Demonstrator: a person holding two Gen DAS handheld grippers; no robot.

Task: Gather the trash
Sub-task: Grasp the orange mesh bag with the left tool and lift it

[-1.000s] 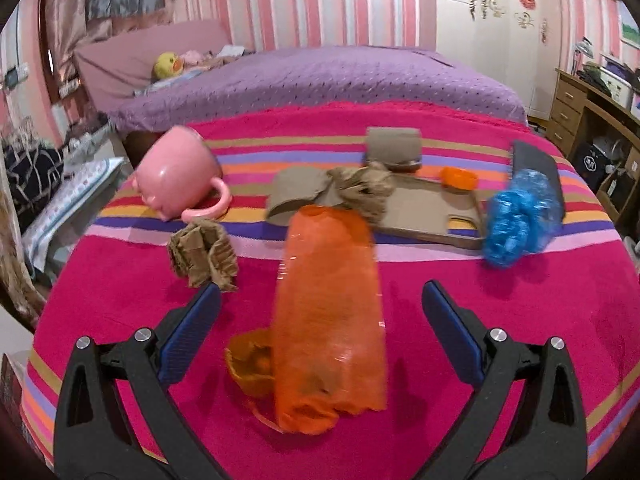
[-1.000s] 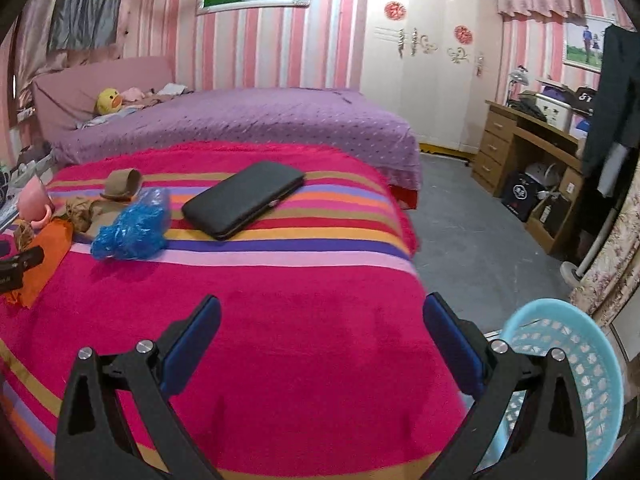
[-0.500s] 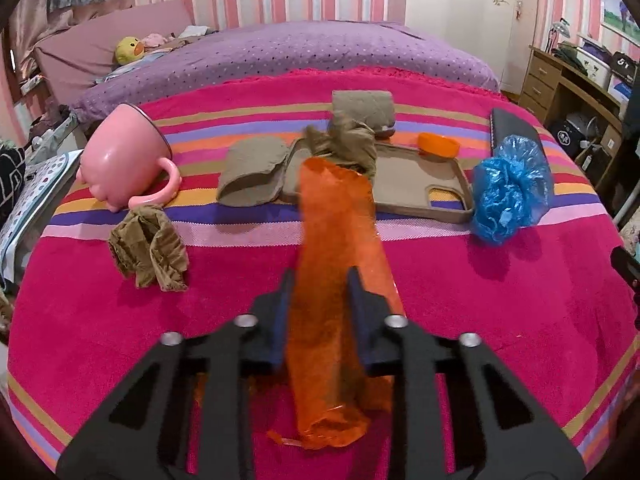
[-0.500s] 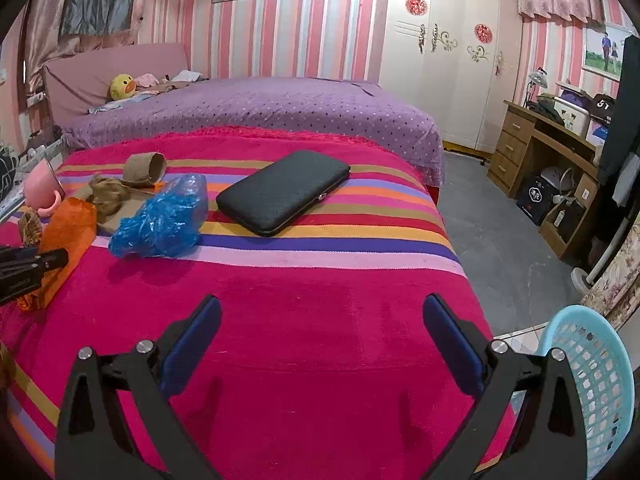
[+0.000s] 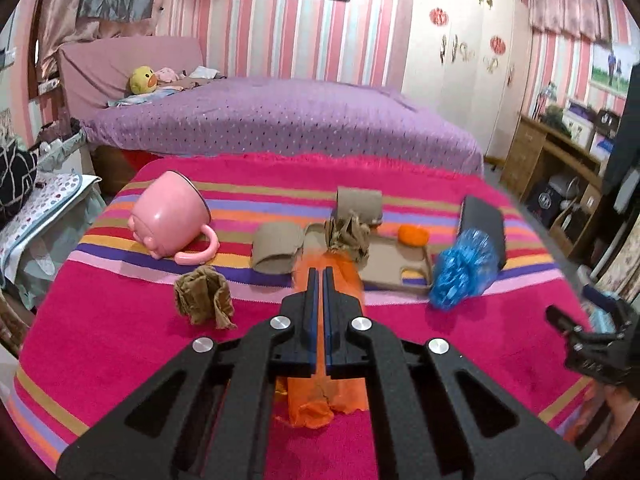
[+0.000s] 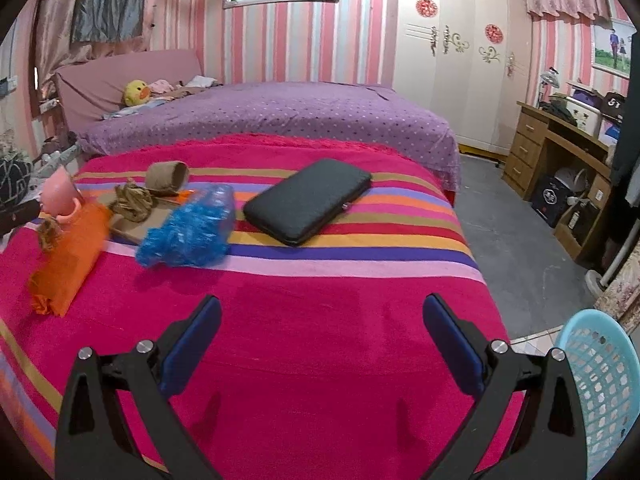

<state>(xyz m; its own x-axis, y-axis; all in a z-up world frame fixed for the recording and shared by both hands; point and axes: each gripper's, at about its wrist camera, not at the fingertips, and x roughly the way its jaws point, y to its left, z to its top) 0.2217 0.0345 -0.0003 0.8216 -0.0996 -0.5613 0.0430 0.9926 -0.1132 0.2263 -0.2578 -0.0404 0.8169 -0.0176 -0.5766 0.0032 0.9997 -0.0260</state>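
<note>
- Your left gripper (image 5: 319, 276) sits low in the centre of the left wrist view, its jaws pressed together on the orange plastic bag (image 5: 334, 394); a thin strip of orange shows between the blue pads, and the crumpled end of the bag hangs out below them.
- In the right wrist view that same bag appears at the left edge of the frame, slanting down over the striped blanket (image 6: 320, 280).
- Your right gripper (image 6: 322, 334) fills the bottom of its own view with the jaws spread wide and nothing between them (only bare blanket shows there).
- More trash lies across the middle of the left wrist view: a crumpled brown paper (image 5: 203, 299) at lower left of the pile, a cardboard sleeve (image 5: 277, 253) beside a flat cardboard tray (image 5: 394, 268), another brown paper wad (image 5: 347, 236) at the tray's left end, and a blue plastic bag (image 5: 464, 276) just right of the tray.
- A pink mug (image 5: 170, 216) lies tipped on its side at centre left.
- A black case (image 6: 308, 200) rests flat on the blanket near the middle of the right wrist view, just right of the blue bag.
- A light blue basket (image 6: 600, 384) stands on the floor in the lower right corner of that view.
</note>
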